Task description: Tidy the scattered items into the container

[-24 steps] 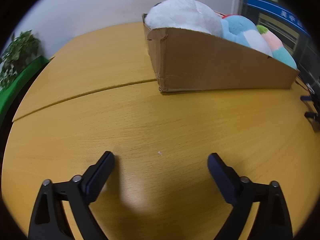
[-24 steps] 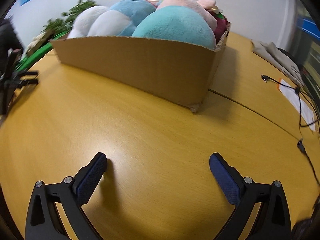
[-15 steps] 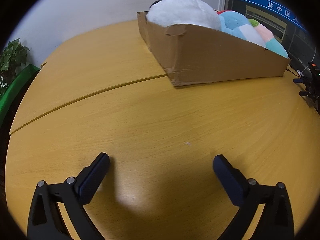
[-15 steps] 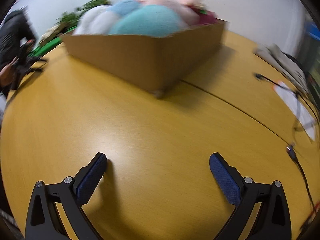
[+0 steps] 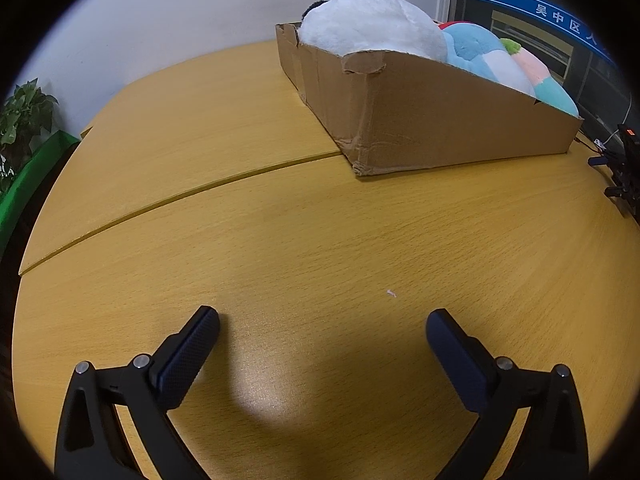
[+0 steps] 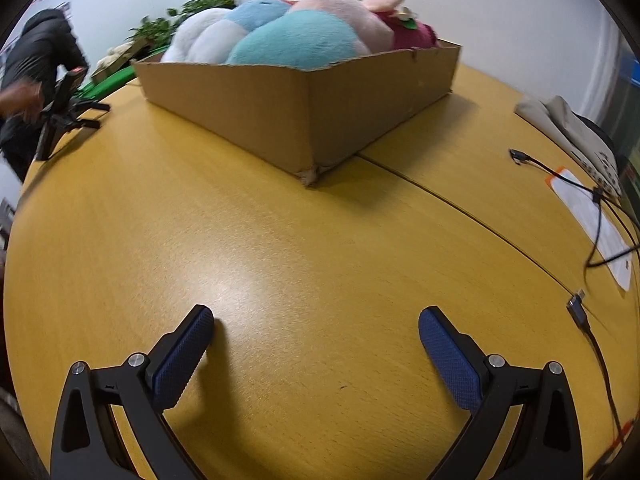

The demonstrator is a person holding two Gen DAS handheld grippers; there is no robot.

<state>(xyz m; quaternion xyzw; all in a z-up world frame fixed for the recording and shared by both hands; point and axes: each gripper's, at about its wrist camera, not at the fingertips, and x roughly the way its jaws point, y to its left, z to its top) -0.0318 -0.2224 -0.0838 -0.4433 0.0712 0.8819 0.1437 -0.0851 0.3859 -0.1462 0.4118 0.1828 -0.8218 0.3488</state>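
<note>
Both of my tools sit spread as wide as they go with nothing between the pads: my left gripper [image 5: 322, 322] and my right gripper [image 6: 316, 320] each hang over bare yellow wooden tabletop [image 5: 320, 240], tilted down toward it. Nearest my left fingers lies a tiny white fleck [image 5: 391, 293] on the wood, which only the left view shows. A seam line [image 5: 180, 196] crosses the table ahead of both tools.

Past the seam stands the shallow brown cardboard box [image 5: 460, 128], resting on the table, its near corner crumpled and torn. From the left I see a big white plush toy [image 5: 372, 28] heaped above the rim, with a light blue plush [image 5: 472, 46] behind it. The right view shows the same box [image 6: 304, 100] from its other corner, filled with a teal plush [image 6: 296, 42], a pink plush [image 6: 360, 16] and a dark red plush [image 6: 412, 34].

Only the right view shows black cables [image 6: 592, 196] and a white paper sheet [image 6: 592, 220] along the table's right edge, and a person in a dark jacket [image 6: 36, 60] at far left. A green leafy plant [image 5: 24, 108] stands beyond the table.
</note>
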